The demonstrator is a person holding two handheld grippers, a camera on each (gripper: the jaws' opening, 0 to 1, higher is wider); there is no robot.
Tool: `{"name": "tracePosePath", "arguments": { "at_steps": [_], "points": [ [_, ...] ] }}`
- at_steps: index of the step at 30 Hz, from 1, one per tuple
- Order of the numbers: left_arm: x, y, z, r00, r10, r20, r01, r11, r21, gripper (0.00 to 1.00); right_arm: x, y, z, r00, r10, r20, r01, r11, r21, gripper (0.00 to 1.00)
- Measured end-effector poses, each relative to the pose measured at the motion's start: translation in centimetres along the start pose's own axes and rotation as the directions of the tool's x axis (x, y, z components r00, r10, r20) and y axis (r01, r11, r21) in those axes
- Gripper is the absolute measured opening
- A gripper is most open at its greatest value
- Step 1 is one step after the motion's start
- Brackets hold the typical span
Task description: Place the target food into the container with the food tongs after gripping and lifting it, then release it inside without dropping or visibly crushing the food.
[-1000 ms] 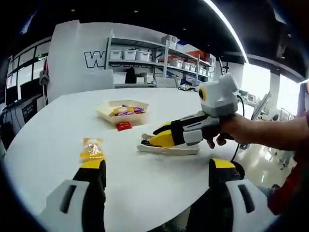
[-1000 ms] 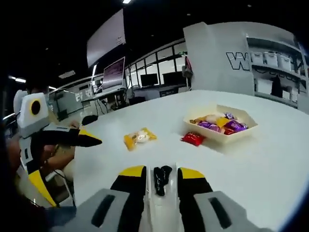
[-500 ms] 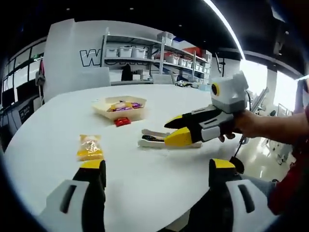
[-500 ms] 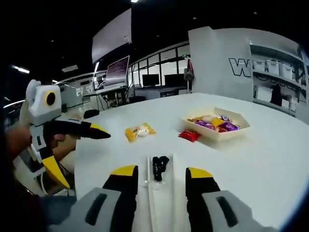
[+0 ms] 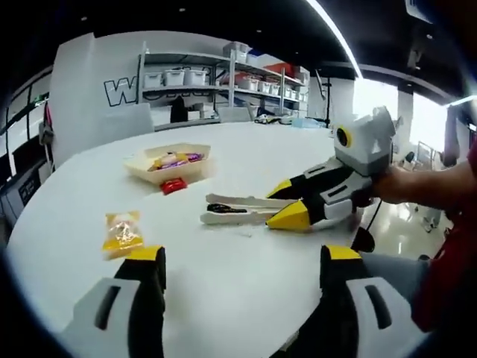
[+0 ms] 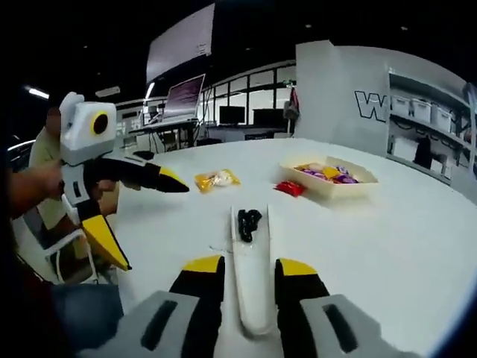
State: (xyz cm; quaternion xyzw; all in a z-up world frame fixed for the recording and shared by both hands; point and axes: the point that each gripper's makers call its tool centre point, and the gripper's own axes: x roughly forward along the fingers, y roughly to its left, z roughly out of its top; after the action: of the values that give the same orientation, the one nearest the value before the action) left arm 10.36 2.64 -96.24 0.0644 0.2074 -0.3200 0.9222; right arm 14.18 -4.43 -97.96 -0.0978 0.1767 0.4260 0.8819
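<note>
1 white table (image 5: pixel 246 276) holds 1 tray (image 5: pixel 168 160) of snacks, 1 red packet (image 5: pixel 172 185) and 1 yellow packet (image 5: pixel 121 232). The right gripper (image 6: pixel 249 272) squeezes 1 pair of tongs (image 6: pixel 251 261). The left gripper (image 5: pixel 238 259) is wide apart. Snacks inside the tray look blurry.

Your left gripper view looks low across the table (image 5: pixel 246 298) toward 12 o'clock shelving (image 5: pixel 216 82). Your right gripper view faces monitors (image 6: pixel 182 93). Both share the tray (image 5: pixel 168 160) (image 6: pixel 328 175) and tongs (image 5: pixel 238 211) (image 6: pixel 252 276).
</note>
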Motion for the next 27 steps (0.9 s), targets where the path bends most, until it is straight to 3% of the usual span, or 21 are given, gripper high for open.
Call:
{"name": "tracePosePath", "arguments": {
  "at_steps": [3, 4, 7, 8, 11, 14, 16, 19, 20, 22, 24, 26, 27],
  "points": [
    [0.5, 0.1, 0.1, 1.000, -0.013, 0.003, 0.013, 1.000, 0.016, 0.79, 0.0, -0.8, 0.0, 0.999, -0.044, 0.029, 0.041, 0.994, 0.102, 0.14],
    [0.7, 0.2, 0.3, 1.000, -0.021, 0.006, 0.021, 1.000, 0.010, 0.79, -0.1, -0.9, 0.2, 0.999, -0.036, 0.040, 0.031, 0.992, 0.122, 0.13],
    [1.0, 0.5, 1.1, 0.999, -0.027, 0.028, 0.027, 1.000, 0.004, 0.81, -1.0, -0.4, 2.5, 0.988, 0.015, 0.156, -0.040, 0.986, 0.160, 0.13],
    [1.2, 0.5, 1.3, 0.999, -0.037, 0.031, 0.036, 0.999, 0.006, 0.80, -1.2, -0.4, 2.5, 0.989, 0.017, 0.145, -0.042, 0.984, 0.171, 0.13],
    [1.6, 0.6, 2.1, 0.997, -0.068, 0.041, 0.066, 0.997, 0.049, 0.79, -1.7, 1.0, 3.4, 0.981, 0.106, 0.164, -0.122, 0.989, 0.086, 0.13],
    [1.6, 0.4, 3.2, 0.990, -0.125, 0.068, 0.119, 0.989, 0.090, 0.71, -1.9, 2.0, 3.1, 0.981, 0.158, 0.111, -0.156, 0.987, -0.030, 0.13],
    [1.5, 0.1, 3.6, 0.980, -0.179, 0.084, 0.172, 0.982, 0.085, 0.62, -2.0, 2.6, 3.1, 0.974, 0.199, 0.105, -0.187, 0.976, -0.114, 0.13],
    [1.5, -1.1, 3.1, 0.958, -0.283, 0.041, 0.278, 0.956, 0.096, 0.44, -2.1, 3.4, 2.8, 0.966, 0.252, 0.063, -0.236, 0.954, -0.186, 0.13],
    [1.6, -0.3, 3.1, 0.967, -0.249, 0.048, 0.245, 0.966, 0.083, 0.44, -2.1, 3.3, 2.9, 0.968, 0.247, 0.047, -0.233, 0.950, -0.206, 0.13],
    [1.3, -0.5, 3.6, 0.956, -0.287, 0.063, 0.283, 0.957, 0.070, 0.38, -2.3, 3.7, 3.1, 0.961, 0.275, 0.036, -0.259, 0.935, -0.241, 0.13],
    [1.1, -0.4, 3.7, 0.943, -0.324, 0.070, 0.316, 0.942, 0.113, 0.30, -2.4, 3.9, 3.6, 0.951, 0.305, 0.046, -0.281, 0.918, -0.281, 0.13],
    [0.9, -0.3, 3.0, 0.939, -0.345, 0.018, 0.334, 0.921, 0.199, 0.24, -2.5, 4.0, 3.7, 0.945, 0.325, 0.031, -0.304, 0.911, -0.279, 0.13],
    [0.7, -1.0, 2.7, 0.929, -0.370, 0.003, 0.359, 0.903, 0.237, 0.22, -2.5, 4.3, 3.5, 0.939, 0.342, 0.012, -0.324, 0.900, -0.291, 0.13]
  ]
}}
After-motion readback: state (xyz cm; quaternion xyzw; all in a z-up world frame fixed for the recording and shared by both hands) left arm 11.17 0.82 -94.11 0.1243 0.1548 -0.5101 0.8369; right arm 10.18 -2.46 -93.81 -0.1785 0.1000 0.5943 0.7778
